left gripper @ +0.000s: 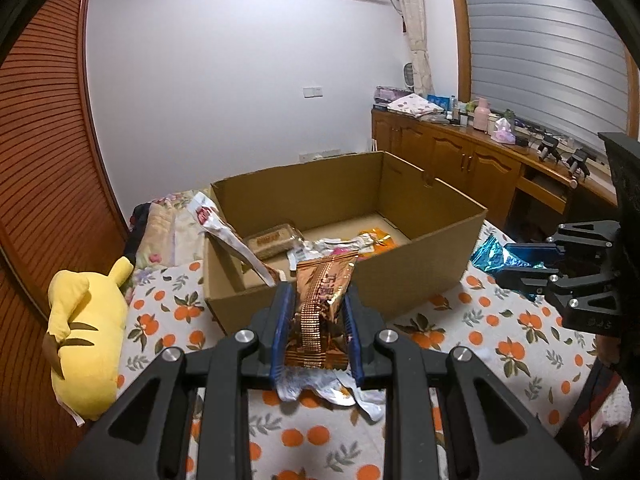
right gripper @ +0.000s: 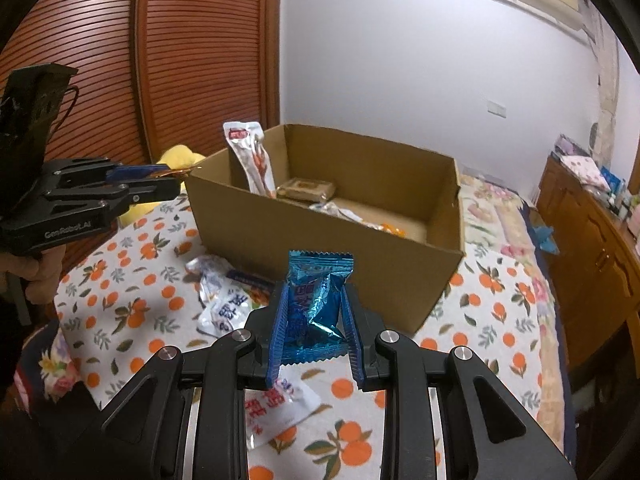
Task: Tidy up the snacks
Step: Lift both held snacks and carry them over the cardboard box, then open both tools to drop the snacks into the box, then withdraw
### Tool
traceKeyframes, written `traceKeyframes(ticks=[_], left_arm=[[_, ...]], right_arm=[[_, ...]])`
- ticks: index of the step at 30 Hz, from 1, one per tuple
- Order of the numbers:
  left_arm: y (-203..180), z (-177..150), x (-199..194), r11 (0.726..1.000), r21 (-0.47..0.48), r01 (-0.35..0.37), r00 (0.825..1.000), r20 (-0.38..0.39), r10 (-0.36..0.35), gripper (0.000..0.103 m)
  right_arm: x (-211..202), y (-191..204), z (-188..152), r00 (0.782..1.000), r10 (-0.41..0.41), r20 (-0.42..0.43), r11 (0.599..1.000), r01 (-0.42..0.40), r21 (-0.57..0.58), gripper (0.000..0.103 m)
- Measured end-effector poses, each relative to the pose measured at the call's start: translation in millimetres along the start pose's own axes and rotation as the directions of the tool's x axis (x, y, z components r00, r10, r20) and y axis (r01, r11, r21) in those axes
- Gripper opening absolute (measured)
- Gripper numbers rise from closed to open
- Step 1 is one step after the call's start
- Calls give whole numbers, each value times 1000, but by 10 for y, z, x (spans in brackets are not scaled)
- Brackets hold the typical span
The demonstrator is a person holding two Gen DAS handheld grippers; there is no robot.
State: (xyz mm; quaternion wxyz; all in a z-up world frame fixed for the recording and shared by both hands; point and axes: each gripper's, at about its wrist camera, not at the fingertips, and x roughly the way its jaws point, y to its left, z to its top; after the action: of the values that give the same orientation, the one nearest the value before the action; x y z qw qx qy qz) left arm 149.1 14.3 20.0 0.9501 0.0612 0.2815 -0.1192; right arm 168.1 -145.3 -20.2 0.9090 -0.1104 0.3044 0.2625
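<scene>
Presently: left gripper point(left gripper: 316, 320), lower centre, tilted downward, jaws clamped on a copper packet point(left gripper: 320, 312) before the box point(left gripper: 400, 280). Right gripper point(right gripper: 316, 332), likewise tilted, jaws clamped on a blue packet point(right gripper: 316, 300), box behind it, mid-frame.
</scene>
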Motion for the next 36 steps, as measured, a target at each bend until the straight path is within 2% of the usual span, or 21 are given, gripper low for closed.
traceKeyframes(ticks=[9,18,36], left_arm=[[183,224,228,1000,-1,-5,1000,4,5,23],[262,412,617,1000,2,0,1000,-16,0,24],[408,566,1034,1000,-28,-14,999,-40,13,27]], right_arm=[[114,-83,348,999,14,40,1000,-14,-18,25],[375,-185,681,998,25,56,999,-23,-49,25],[905,-554,887,998,37,41,999,-37,1,26]])
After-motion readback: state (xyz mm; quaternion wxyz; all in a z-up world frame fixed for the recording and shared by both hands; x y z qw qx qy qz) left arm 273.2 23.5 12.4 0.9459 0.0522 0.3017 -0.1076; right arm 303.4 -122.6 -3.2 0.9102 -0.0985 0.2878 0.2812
